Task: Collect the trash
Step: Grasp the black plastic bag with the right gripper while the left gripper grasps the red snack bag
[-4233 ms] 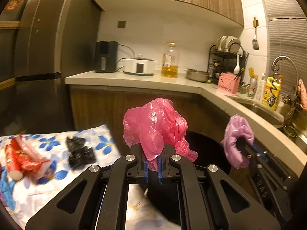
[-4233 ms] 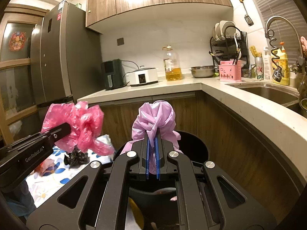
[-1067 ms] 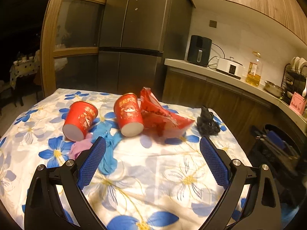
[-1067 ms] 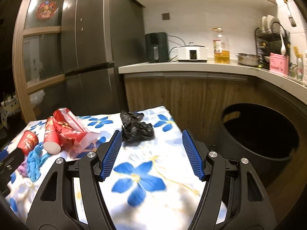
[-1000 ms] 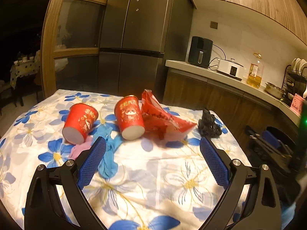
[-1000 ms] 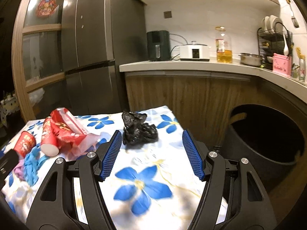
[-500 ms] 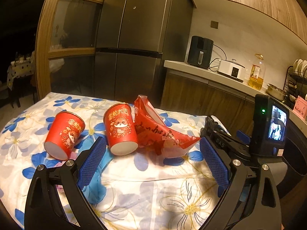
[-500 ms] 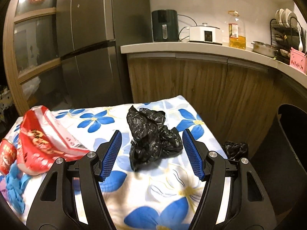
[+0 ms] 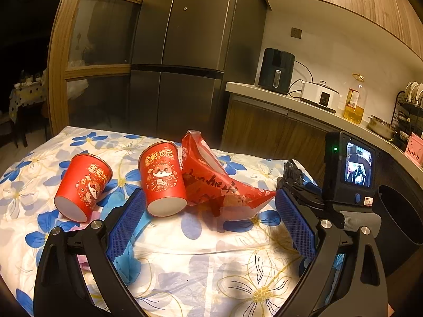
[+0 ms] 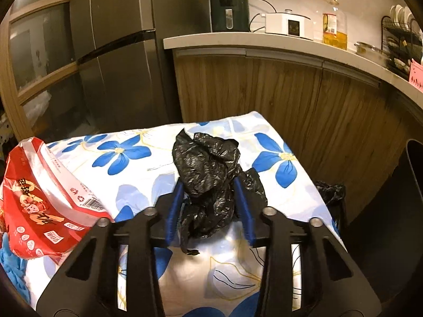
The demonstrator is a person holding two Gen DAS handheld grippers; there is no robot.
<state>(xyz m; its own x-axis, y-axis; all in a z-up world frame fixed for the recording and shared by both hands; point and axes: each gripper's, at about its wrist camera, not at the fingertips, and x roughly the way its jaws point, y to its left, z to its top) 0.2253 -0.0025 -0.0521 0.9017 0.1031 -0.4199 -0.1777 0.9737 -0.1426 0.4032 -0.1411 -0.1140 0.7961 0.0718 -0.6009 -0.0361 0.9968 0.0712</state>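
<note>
A crumpled black plastic bag [image 10: 208, 177] lies on the flowered tablecloth [image 10: 137, 182]. My right gripper [image 10: 207, 185] has its jaws closed in around the bag, pads at both its sides. My left gripper [image 9: 210, 206] is open and empty, low over the cloth [image 9: 185, 264]. Between its fingers lie a red paper cup [image 9: 164, 179] and a red snack wrapper [image 9: 219, 187]. A second red cup [image 9: 83, 187] lies to the left. The wrapper also shows in the right wrist view [image 10: 39, 200].
A black bin [image 10: 396, 211] stands right of the table, below the counter [image 10: 277, 46]. A small black scrap [image 10: 330, 190] lies on the floor by it. A blue and pink glove heap [image 9: 129, 259] lies under my left finger. A fridge [image 9: 179, 52] stands behind.
Both grippers dropped their pink and purple bags and swung from the bin to the table. My right gripper moved onto the black bag and its jaws closed in on it. My left moved toward the cups.
</note>
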